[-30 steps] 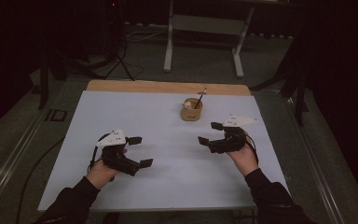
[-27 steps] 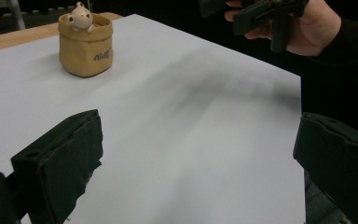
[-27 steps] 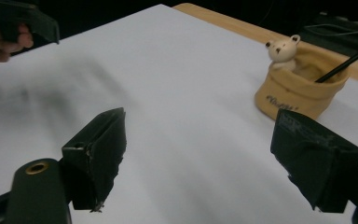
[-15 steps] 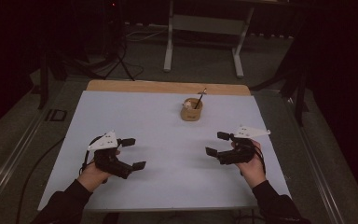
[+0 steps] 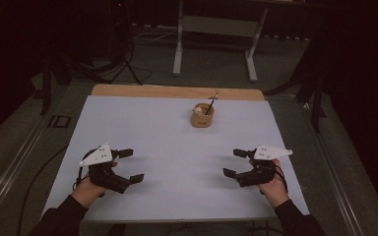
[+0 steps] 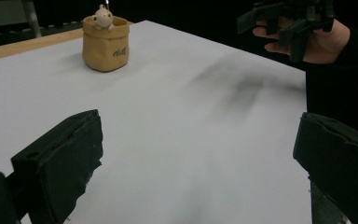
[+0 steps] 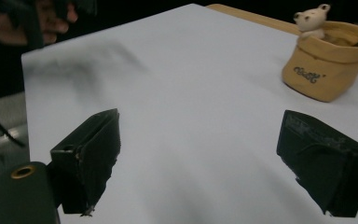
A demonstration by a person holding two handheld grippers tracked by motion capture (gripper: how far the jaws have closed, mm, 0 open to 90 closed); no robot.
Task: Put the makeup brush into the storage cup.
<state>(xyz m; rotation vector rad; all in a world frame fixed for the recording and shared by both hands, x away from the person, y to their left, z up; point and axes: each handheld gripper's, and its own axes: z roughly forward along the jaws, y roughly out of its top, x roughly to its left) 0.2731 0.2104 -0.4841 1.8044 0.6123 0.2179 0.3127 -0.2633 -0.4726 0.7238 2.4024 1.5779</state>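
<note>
Both the left gripper (image 5: 126,165) and the right gripper (image 5: 235,162) had wide, empty jaws near the table's (image 5: 142,123) front edge. The small tan pot (image 5: 202,116) stood untouched, far, right of centre; everything remained to do.

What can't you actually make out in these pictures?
- Inside of the tan pot: hidden by its own wall in all three views.
- Dark stick in it: its lower end is hidden inside; too small to identify.
- Writing on the pot: too blurred to read.
- Room beyond the table: lost in darkness.
</note>
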